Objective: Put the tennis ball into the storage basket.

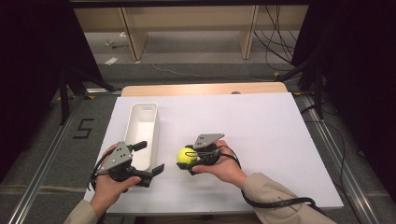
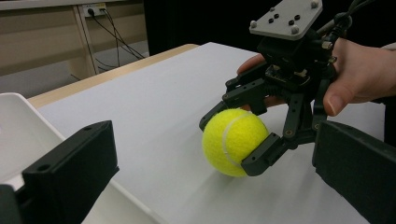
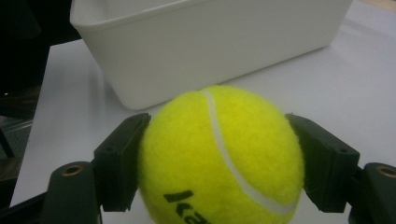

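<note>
The tennis ball (image 1: 186,157) sits low and just left of centre in the high view, on the white table top (image 1: 261,135), clamped between the 2 jaws of the right gripper (image 1: 189,159); in the right gripper view both pads (image 3: 122,163) press its flanks. In the left gripper view the ball (image 2: 235,142) touches the table. The white bin (image 1: 142,133) stands just left of it, apart. At lower left the left gripper (image 1: 149,161) straddles the bin's near end, jaws spread wide with the bin's wall between them, gripping nothing.
</note>
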`<state>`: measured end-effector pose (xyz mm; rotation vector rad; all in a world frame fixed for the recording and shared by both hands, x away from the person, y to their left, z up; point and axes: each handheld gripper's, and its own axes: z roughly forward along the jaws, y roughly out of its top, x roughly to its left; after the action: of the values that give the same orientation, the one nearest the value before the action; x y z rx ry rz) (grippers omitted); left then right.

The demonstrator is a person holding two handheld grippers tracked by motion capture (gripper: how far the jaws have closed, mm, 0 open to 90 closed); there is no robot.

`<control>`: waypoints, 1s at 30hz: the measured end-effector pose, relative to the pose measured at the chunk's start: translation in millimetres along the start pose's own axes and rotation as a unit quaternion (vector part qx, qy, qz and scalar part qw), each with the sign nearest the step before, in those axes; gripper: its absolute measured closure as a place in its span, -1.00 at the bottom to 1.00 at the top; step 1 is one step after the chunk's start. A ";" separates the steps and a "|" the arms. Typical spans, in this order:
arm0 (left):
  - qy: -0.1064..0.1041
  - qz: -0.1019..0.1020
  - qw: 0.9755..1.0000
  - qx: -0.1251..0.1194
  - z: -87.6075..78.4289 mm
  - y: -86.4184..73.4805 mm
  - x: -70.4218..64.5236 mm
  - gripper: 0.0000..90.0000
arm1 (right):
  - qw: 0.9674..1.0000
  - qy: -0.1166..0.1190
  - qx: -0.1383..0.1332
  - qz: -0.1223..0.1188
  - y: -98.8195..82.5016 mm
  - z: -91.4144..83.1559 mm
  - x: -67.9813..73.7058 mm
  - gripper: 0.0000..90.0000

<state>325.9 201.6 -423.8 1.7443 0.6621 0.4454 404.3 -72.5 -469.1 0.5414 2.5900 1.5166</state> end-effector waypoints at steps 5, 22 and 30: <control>-0.001 0.000 1.000 0.000 0.2 0.0 -0.1 -1.00 | 1.000 0.000 -0.003 0.000 2.4 -1.5 0.0 -0.41; -0.001 0.000 1.000 0.000 0.3 -0.1 -0.2 -1.00 | 1.000 -0.010 -0.026 -0.005 18.4 -9.7 -1.5 -0.41; -0.001 0.000 1.000 0.000 0.2 -0.1 -0.1 -1.00 | 0.999 -0.009 -0.038 -0.006 26.6 -11.6 -1.1 -0.41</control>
<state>325.9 201.5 -423.9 1.7453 0.6602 0.4444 409.2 -70.7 -440.5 0.5272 2.5067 1.5904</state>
